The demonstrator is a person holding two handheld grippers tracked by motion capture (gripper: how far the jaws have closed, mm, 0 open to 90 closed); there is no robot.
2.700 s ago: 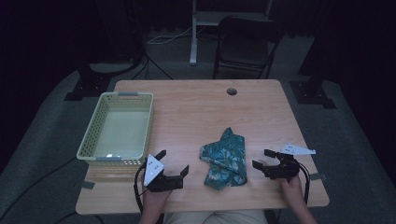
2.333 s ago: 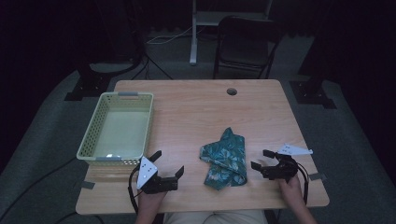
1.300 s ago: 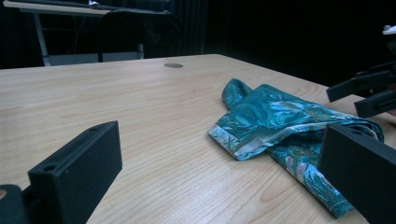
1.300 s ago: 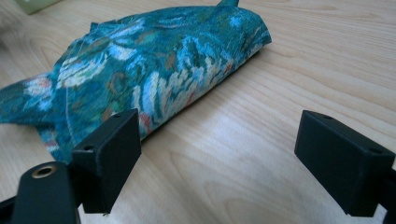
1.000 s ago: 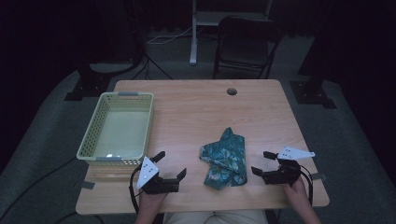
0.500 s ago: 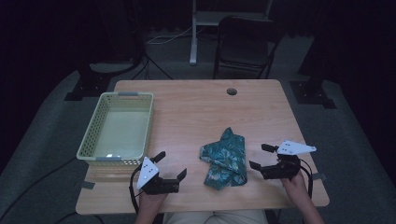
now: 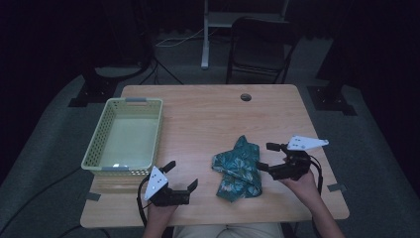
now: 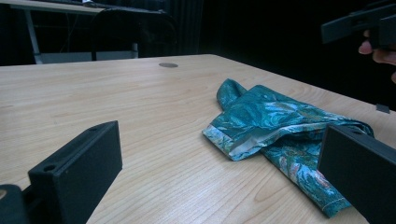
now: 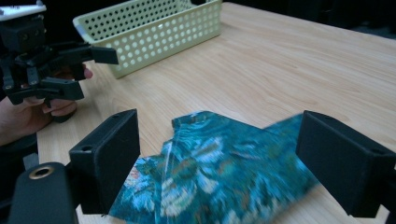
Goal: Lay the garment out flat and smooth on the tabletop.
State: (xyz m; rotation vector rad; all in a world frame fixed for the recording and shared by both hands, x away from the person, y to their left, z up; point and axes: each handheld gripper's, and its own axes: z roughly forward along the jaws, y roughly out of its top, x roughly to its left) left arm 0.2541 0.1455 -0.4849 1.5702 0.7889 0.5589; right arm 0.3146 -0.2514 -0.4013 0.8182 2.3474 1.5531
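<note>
A crumpled teal patterned cloth (image 7: 237, 168) lies on the wooden table (image 7: 208, 114), right of centre near the front. My right gripper (image 7: 264, 156) hovers open at the cloth's right edge, jaws pointing left over it. In the right gripper view the cloth (image 9: 215, 172) sits between and just beyond the two spread jaws. Held low near the front edge, my left gripper (image 7: 182, 174) is open, left of the cloth and apart from it. From the left gripper view the cloth (image 8: 275, 121) lies ahead to the right, nothing between the jaws.
A pale green perforated basket (image 7: 157, 134) stands empty at the table's left side, also seen as the basket (image 9: 154, 32) in the right gripper view. A round cable hole (image 7: 245, 97) sits near the far edge. A dark chair (image 7: 262, 44) stands beyond the table.
My right gripper has moved left and slightly up, from beside the cloth to its right edge. The left gripper has stayed almost still, open throughout.
</note>
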